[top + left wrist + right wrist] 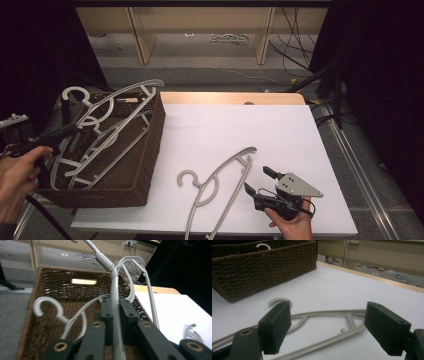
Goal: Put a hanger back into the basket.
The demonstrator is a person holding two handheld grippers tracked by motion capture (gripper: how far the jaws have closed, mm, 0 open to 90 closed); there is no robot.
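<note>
Left hand (15, 182): enters at the lower left of the high view, wrapped round the body of the left gripper.
Left gripper (75, 127): reaches over the near left corner of the basket; its jaws are pinched onto a hanger arm. In the left gripper view (115, 315) the pale bar runs straight up between the two black pads, which press on it from both sides.
Held hanger (112, 107): pale grey plastic, tilted, its hook (75, 95) at the left above the basket's far left corner, its far arm reaching past the basket's back rim.
Basket (150, 150): dark brown wicker, rectangular, on the left part of the table, with its left side overhanging the table edge.
Basket contents: further grey hangers (95, 155) lying slanted inside, overlapping; their count cannot be told.
Table (280, 130): white top with a wooden strip along the far edge.
Loose hanger (220, 185): flat on the white top, right of the basket and apart from it, hook toward the basket, one arm running off the near edge.
Right gripper (260, 181): just right of the loose hanger, jaws spread wide with nothing between them. In the right gripper view (324, 327) the loose hanger (329, 313) lies on the table beyond the open pads.
Right hand (292, 222): at the near edge of the table, holding the right gripper low over the top.
</note>
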